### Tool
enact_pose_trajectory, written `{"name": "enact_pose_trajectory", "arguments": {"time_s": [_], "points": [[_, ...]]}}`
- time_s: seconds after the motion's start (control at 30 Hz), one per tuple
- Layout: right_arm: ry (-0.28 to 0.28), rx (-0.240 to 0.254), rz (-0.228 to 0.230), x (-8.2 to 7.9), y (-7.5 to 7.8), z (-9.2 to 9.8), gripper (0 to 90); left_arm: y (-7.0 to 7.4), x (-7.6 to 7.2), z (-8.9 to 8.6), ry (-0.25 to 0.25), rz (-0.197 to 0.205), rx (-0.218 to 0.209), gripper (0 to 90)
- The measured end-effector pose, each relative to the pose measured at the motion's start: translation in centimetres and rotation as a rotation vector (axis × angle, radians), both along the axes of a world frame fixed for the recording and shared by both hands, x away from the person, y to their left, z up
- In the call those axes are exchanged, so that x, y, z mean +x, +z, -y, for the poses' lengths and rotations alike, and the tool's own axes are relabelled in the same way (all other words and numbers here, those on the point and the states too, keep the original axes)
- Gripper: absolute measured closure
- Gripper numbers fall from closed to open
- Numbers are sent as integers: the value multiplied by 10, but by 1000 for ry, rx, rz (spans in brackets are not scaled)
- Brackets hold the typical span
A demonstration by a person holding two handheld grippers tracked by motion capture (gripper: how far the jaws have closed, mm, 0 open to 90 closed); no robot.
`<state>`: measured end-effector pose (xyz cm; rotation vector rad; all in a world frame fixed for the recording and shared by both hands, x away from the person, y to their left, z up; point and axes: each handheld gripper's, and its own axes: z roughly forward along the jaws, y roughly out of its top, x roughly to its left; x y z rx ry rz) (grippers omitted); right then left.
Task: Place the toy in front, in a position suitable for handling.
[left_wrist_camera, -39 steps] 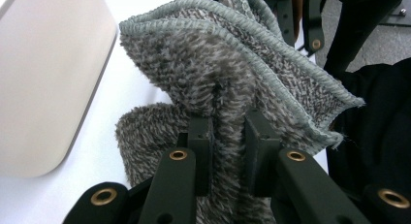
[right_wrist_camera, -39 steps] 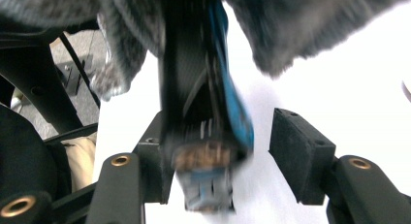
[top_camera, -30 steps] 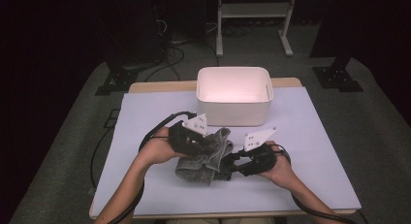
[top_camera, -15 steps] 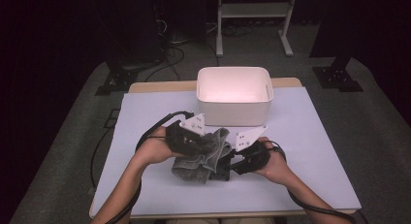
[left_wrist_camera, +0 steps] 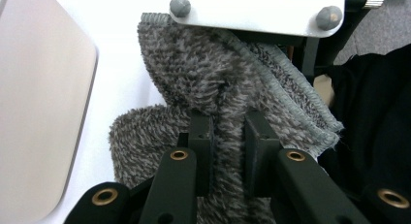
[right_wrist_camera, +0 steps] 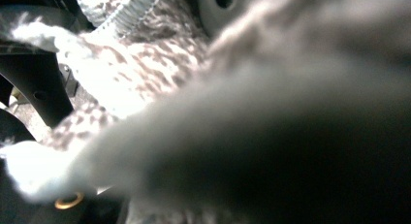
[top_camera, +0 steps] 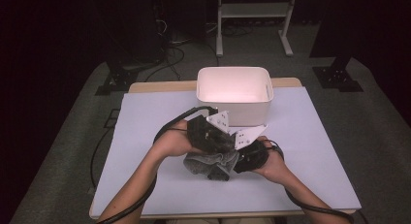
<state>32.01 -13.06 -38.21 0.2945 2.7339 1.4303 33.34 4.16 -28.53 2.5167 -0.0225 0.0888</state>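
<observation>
Fuzzy grey towel (top_camera: 209,162), stitched hem, bunched on the pale desk (top_camera: 145,136) before a rounded white bin (top_camera: 234,94). Left tongs (left_wrist_camera: 228,136) pinched on a fold. Right tongs (top_camera: 236,162) buried in pile, closing; grip probably, too blurred to confirm.

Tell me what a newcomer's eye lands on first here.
A grey towel bunched between both grippers at the middle of the table. The left gripper pinches a fold of it; the right gripper crowds in from the other side. Behind them stands a white bin.
</observation>
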Motion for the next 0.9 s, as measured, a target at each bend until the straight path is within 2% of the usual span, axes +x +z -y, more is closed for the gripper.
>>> {"name": "enact_pose_trajectory", "arguments": {"time_s": [0.17, 0.3, 0.5, 0.7, 0.9], "points": [[-3, 8, -9, 1, -1, 3, 613, -1, 0, 7, -3, 2, 15, 767], [-5, 5, -3, 0, -1, 3, 614, 0, -1, 4, -1, 11, 11, 766], [5, -17, 9, -1, 1, -1, 615, 0, 0, -18, 27, 2, -34, 765], [-3, -31, -2, 1, 3, 1, 615, 1, 0, -29, 53, 14, -26, 762], [-12, -36, -5, 2, 2, 5, 614, -13, 6, -47, 104, -18, -38, 761]]}}
